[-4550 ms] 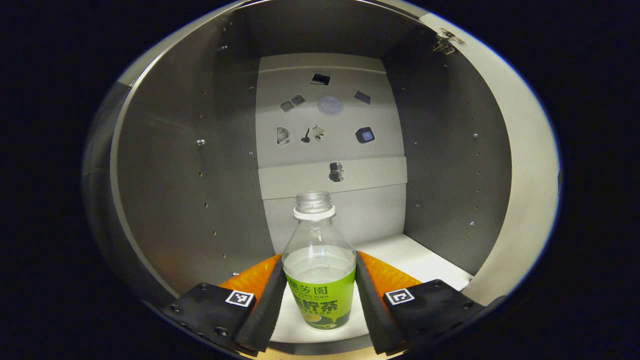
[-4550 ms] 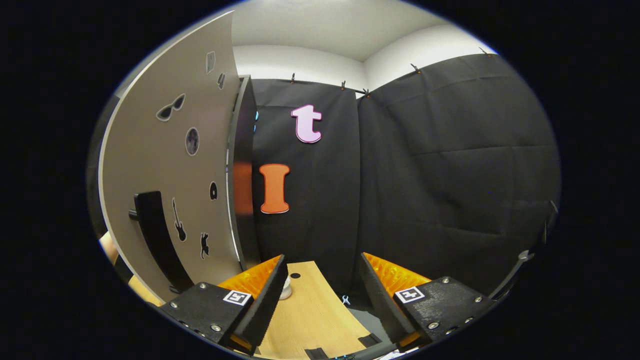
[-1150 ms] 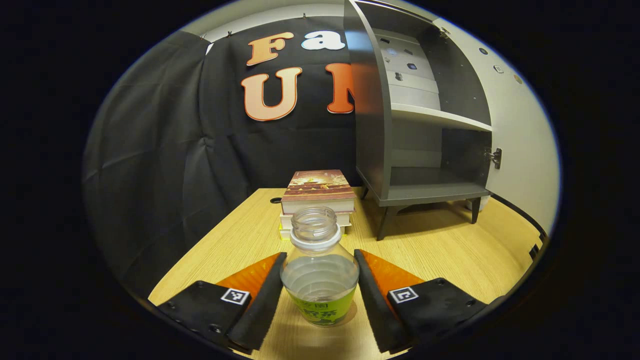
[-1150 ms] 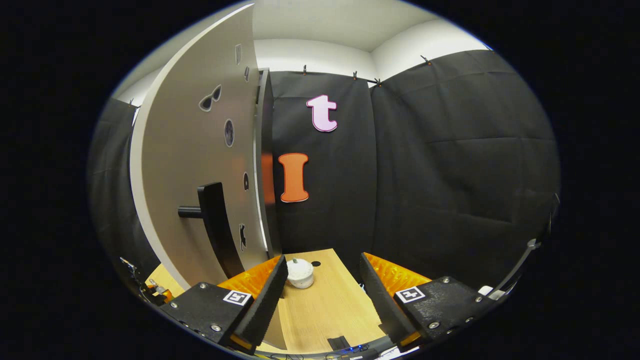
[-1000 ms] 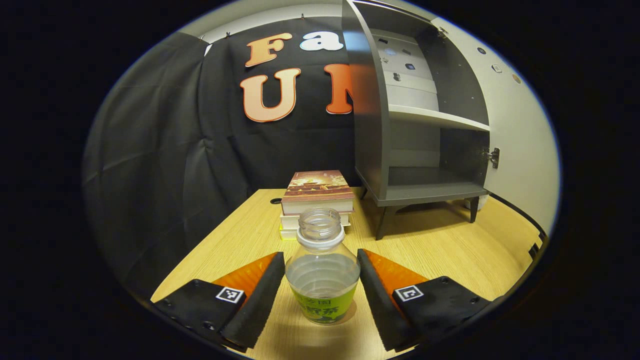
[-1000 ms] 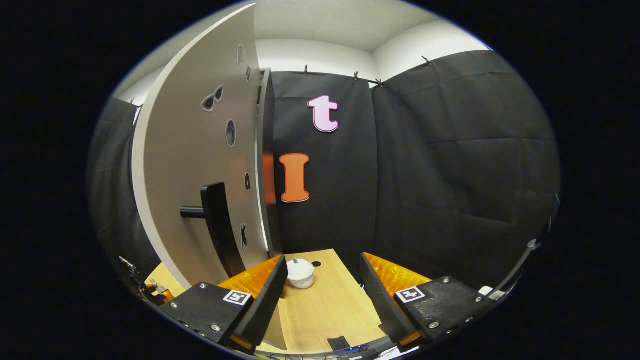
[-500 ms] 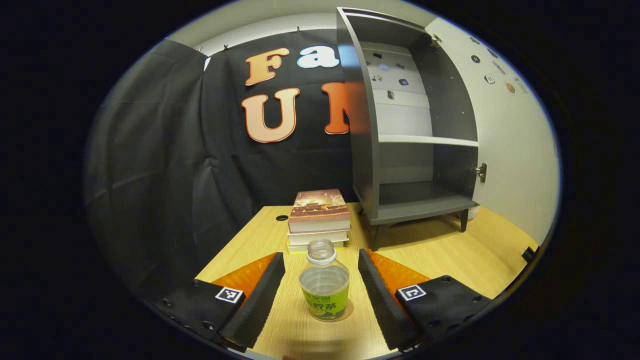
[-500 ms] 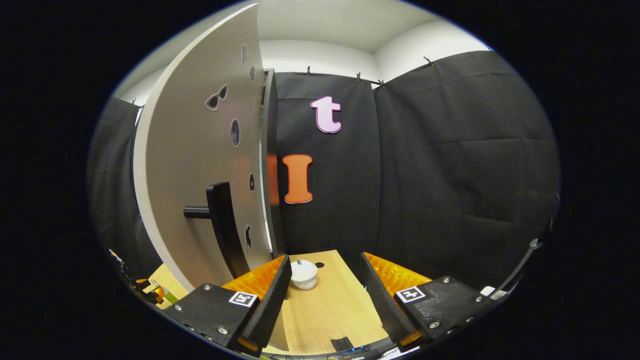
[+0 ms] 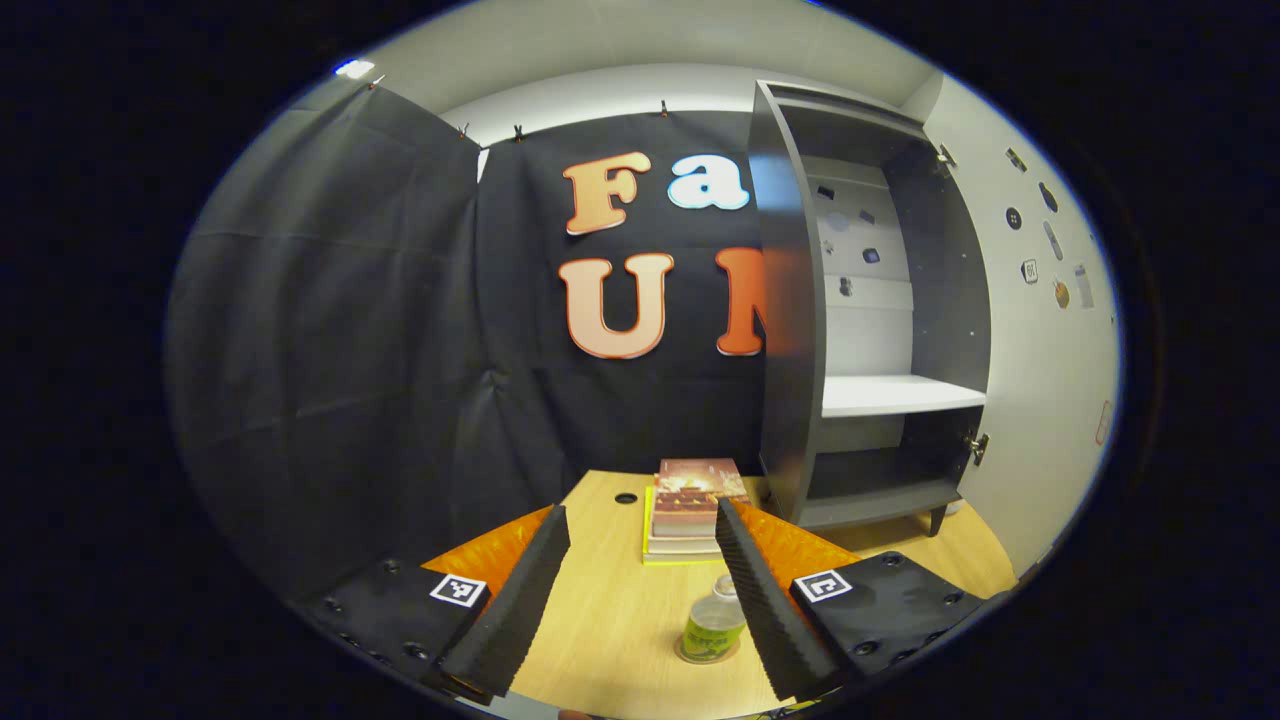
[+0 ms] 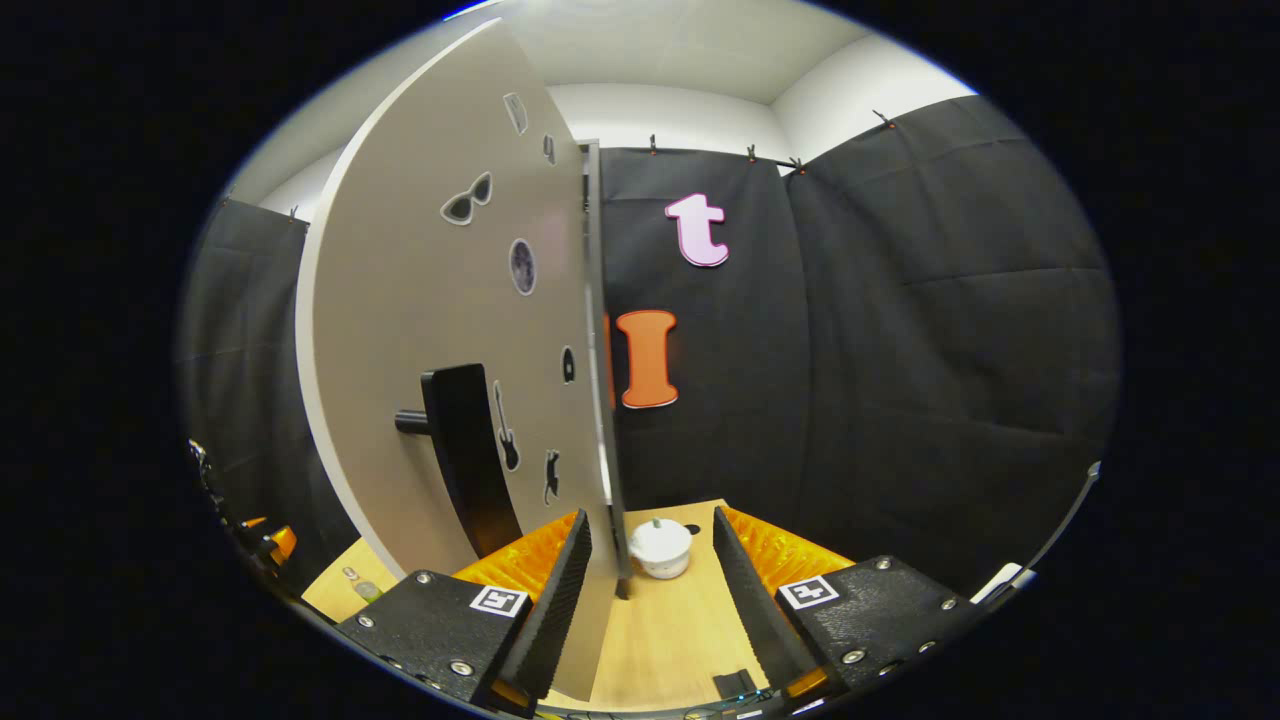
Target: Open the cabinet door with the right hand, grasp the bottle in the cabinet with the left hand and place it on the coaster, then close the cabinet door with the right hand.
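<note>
Now: left tool point(image 9: 632, 590) spread, empty | bottle point(image 9: 712, 628) seemingly on coaster point(image 9: 705, 657)

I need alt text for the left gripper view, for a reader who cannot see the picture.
The left gripper, open, hangs above a wooden table, where a green-labelled bottle stands on a round coaster. Behind it lie stacked books; to the right stands a grey cabinet with its door open.

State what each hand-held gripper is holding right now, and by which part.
Nothing. The left hand-held gripper is open, clear of the bottle; the right hand-held gripper is open astride the door's edge.
</note>
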### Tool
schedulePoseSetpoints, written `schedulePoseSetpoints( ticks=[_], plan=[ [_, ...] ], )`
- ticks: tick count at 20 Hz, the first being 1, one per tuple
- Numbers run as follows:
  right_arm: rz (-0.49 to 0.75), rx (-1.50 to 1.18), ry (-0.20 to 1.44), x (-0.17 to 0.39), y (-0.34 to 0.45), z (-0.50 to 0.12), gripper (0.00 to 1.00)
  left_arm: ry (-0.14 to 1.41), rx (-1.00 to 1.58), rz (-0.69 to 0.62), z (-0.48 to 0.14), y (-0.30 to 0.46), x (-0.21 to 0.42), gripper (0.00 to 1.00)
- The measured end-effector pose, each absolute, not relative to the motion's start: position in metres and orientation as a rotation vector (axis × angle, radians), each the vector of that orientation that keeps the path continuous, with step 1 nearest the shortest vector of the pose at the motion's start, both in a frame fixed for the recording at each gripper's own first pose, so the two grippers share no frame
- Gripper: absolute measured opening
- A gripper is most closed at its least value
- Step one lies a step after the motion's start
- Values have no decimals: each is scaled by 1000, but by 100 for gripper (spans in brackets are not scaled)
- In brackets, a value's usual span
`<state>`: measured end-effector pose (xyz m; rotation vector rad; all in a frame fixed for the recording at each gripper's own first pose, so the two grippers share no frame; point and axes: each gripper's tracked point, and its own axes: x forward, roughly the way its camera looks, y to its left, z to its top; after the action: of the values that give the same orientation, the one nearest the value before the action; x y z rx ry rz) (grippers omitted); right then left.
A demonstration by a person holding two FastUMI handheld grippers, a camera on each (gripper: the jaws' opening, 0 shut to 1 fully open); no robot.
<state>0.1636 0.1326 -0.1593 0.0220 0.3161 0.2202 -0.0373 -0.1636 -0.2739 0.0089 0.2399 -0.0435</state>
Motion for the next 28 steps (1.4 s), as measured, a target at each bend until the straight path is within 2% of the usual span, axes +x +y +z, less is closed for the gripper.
schedulePoseSetpoints(
  ticks=[4, 9, 10, 11, 15, 16, 17, 25, 28],
  plan=[
    [269, 37, 310, 158, 178, -161, 76, 210, 5, -16, -232, -131, -29, 96],
    [296, 51, 297, 160, 225, -165, 77, 213, 18, -36, -213, -101, -16, 96],
    [302, 53, 298, 159, 239, -168, 67, 210, 20, -34, -210, -92, -13, 96],
    [305, 56, 302, 159, 249, -169, 77, 209, 20, -35, -208, -84, -10, 96],
    [340, 77, 322, 159, 290, -182, 80, 217, 1, -46, -207, -63, -2, 96],
    [354, 82, 325, 159, 302, -185, 73, 219, -2, -45, -208, -54, 0, 96],
    [369, 83, 324, 162, 307, -185, 80, 219, -4, -39, -207, -46, 0, 96],
    [477, 83, 317, 147, 354, -181, 81, 222, -1, 1, -207, 3, 10, 96],
    [472, 54, 305, 152, 363, -182, 81, 231, 0, 4, -211, 13, 14, 96]
  ],
)
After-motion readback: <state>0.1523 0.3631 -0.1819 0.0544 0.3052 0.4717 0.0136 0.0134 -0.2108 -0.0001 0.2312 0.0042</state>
